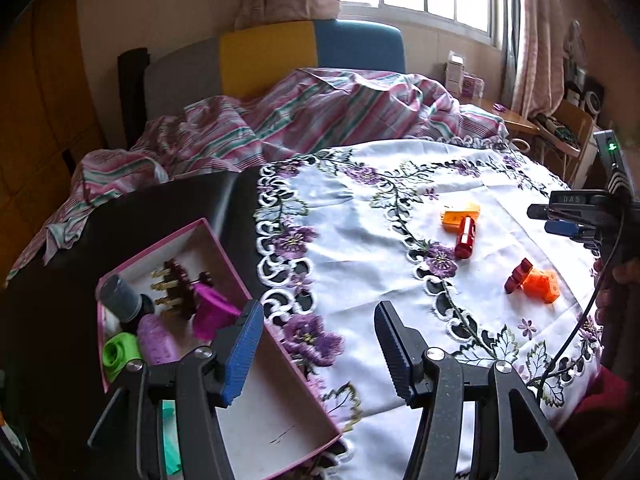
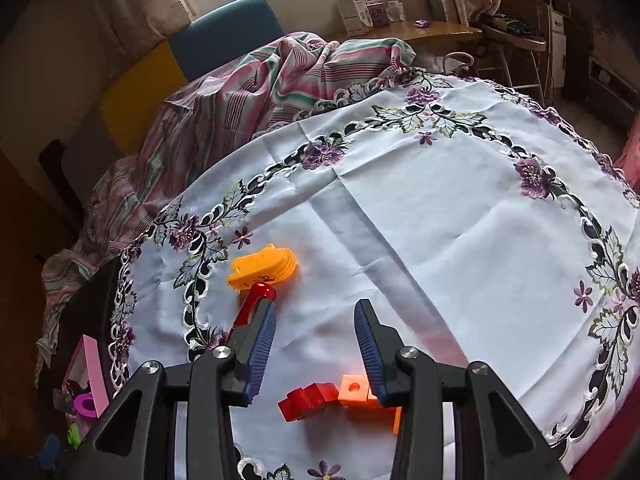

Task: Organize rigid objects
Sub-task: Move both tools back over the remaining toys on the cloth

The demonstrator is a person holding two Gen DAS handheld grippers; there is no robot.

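Daylight from a curtained window falls across a bed with a crumpled pink-and-green striped sheet (image 1: 304, 112), and nearer to me a white tablecloth embroidered with purple flowers and dark leaves (image 2: 440, 220) covers the work surface. At the cloth's left edge sits a shallow pink-rimmed cardboard box (image 1: 280, 412), already holding a grey cylinder (image 1: 120, 296), a dark red comb-like piece with gold prongs (image 1: 176, 288), a magenta plastic piece (image 1: 212, 312), a lilac ribbed block (image 1: 158, 340) and a bright green ring (image 1: 118, 352). The left gripper (image 1: 320, 350) hangs over the box's right wall, its blue-padded jaws spread apart with nothing between them. Out on the cloth lie a yellow-orange ridged plastic piece (image 2: 264, 270) touching a glossy red cylinder (image 2: 256, 300), and closer in a red notched block (image 2: 308, 400) pressed against an orange cube with a round hole (image 2: 354, 390). The right gripper (image 2: 316, 344) is poised above that nearer pair, jaws parted and empty, its left pad just in front of the red cylinder and its right pad overlapping the orange cube in view. From the left camera the right gripper shows at the far right edge.
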